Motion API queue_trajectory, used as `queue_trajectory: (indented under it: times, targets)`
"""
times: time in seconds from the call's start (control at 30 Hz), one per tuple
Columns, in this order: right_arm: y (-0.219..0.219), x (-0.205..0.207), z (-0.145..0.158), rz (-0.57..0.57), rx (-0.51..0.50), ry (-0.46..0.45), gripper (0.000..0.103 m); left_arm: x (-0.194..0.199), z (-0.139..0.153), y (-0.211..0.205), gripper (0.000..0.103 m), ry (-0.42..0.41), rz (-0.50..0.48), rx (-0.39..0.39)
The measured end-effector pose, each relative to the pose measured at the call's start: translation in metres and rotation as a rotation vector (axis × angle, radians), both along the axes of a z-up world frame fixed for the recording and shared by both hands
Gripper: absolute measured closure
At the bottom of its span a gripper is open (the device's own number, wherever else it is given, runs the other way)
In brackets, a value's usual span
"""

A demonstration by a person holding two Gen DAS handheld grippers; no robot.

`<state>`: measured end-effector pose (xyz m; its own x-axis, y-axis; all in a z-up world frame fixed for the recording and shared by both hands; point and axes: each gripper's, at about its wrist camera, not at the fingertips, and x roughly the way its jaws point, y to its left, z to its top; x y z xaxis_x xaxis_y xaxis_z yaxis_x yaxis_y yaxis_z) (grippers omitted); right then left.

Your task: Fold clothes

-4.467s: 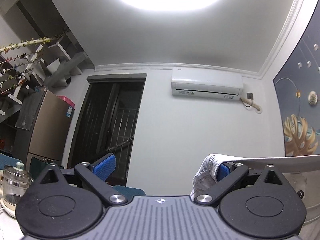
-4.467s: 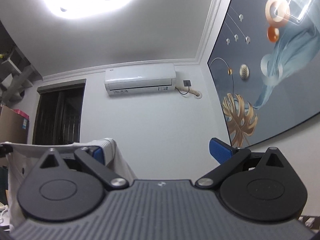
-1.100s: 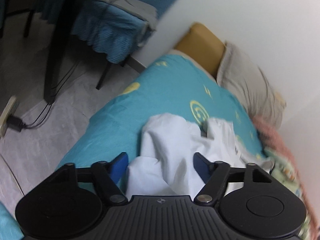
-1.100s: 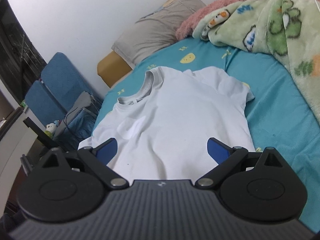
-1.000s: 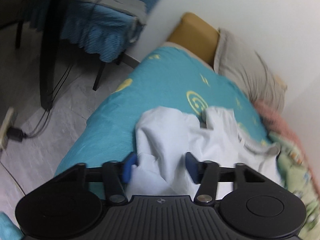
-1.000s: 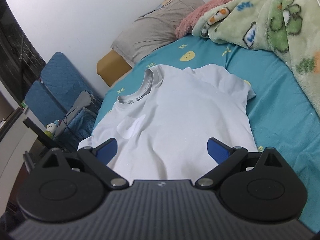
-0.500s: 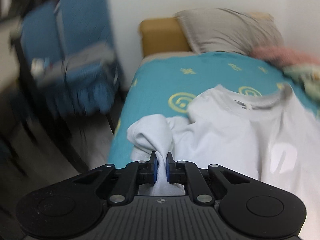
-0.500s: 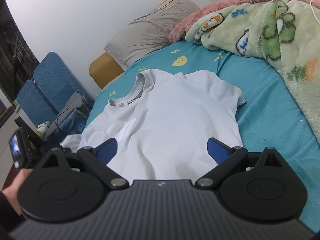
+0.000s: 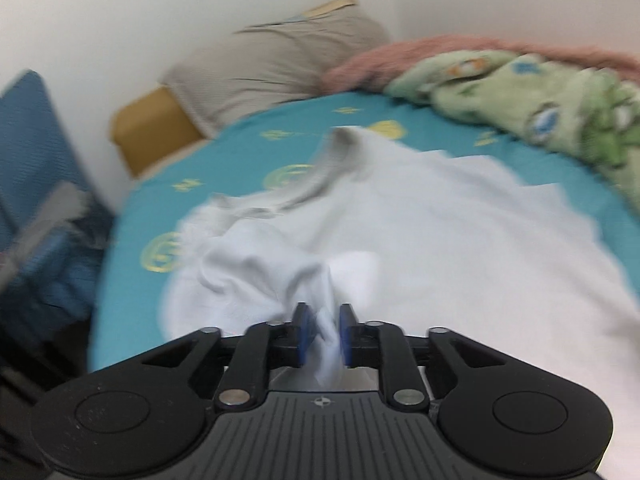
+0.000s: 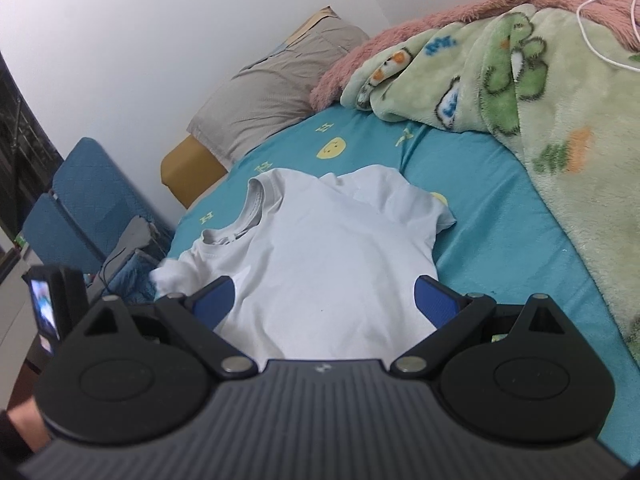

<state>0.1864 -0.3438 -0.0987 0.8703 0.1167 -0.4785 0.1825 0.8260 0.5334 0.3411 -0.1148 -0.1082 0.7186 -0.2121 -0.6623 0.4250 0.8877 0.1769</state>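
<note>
A white T-shirt (image 10: 332, 256) lies face up on the teal bed sheet (image 10: 500, 216), collar toward the pillow. In the left wrist view its left sleeve (image 9: 256, 268) is bunched and drawn in over the chest of the T-shirt (image 9: 440, 220). My left gripper (image 9: 323, 334) hangs low over that spot; its jaws are opening, with a strip of sleeve fabric still standing between the pads. My right gripper (image 10: 324, 304) is open over the shirt's lower body, with nothing gripped. The shirt's hem is hidden under both grippers.
A grey pillow (image 10: 276, 96) lies at the head of the bed, and a green and pink blanket (image 10: 540, 80) with a white cable (image 10: 600, 40) is heaped along the right. Blue chairs (image 10: 80, 200) stand off the left bed edge. A person's hand (image 10: 20, 420) holds the left tool.
The left gripper shut on the left sleeve, rolled and swung right, carrying it over the shirt; its jaws have now parted. The right gripper has barely shifted.
</note>
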Motion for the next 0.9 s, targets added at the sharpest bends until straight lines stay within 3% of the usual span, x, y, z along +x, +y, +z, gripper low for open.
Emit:
queue_trajectory:
  times: [0.03, 0.13, 0.27, 0.37, 0.5, 0.7, 0.9]
  targets:
    - [-0.002, -0.001, 0.0, -0.005, 0.005, 0.0, 0.005, -0.005, 0.001, 0.004, 0.063, 0.01, -0.005, -0.051]
    - [-0.008, -0.002, 0.0, -0.021, 0.03, -0.003, 0.005, -0.017, 0.012, 0.036, 0.046, 0.025, 0.037, -0.237]
    - [-0.013, -0.002, -0.002, -0.039, 0.063, 0.001, 0.005, -0.018, 0.02, 0.108, 0.041, 0.046, 0.208, -0.499]
    - [-0.013, -0.001, -0.004, -0.042, 0.079, 0.009, 0.005, -0.004, 0.011, 0.15, 0.042, 0.069, 0.347, -0.591]
    - [-0.009, 0.001, -0.006, -0.035, 0.06, 0.022, 0.005, 0.016, -0.007, 0.174, 0.046, 0.101, 0.425, -0.629]
    - [-0.006, 0.008, -0.012, -0.032, 0.053, 0.043, 0.005, 0.032, -0.017, 0.148, 0.048, 0.116, 0.288, -0.62]
    - [0.0, 0.016, -0.02, -0.009, 0.029, 0.065, 0.005, 0.058, -0.031, 0.111, 0.039, 0.118, 0.228, -0.572]
